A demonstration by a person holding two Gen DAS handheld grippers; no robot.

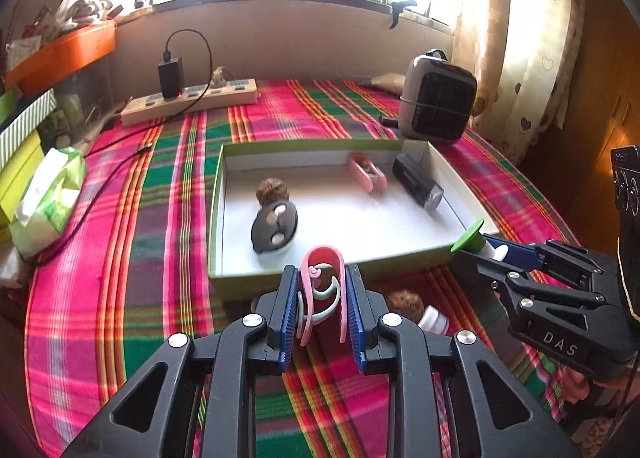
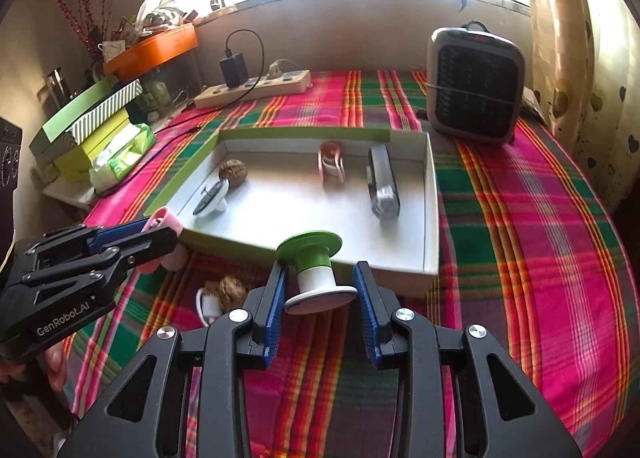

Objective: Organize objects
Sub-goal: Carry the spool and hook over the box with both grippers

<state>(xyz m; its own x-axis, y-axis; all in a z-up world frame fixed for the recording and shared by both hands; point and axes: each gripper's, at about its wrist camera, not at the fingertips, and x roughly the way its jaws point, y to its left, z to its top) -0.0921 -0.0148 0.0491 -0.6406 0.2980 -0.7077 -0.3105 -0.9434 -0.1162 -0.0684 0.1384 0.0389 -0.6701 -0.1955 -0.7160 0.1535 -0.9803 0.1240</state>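
Both tongs are carrying loads: left tongs (image 1: 322,298) closing on a pink clip (image 1: 322,282), right tongs (image 2: 320,294) loosely bracketing a green-capped spool (image 2: 316,270), each nearing the box (image 2: 431,218) rim, likely needing release inside.

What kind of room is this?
Probably a room in someone's home, by a window. A checked cloth covers the table, with a small heater, a power strip and heart-print curtains nearby.

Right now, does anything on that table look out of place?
Yes: a walnut and a small white piece lie on the cloth outside the box, while another walnut already sits inside.
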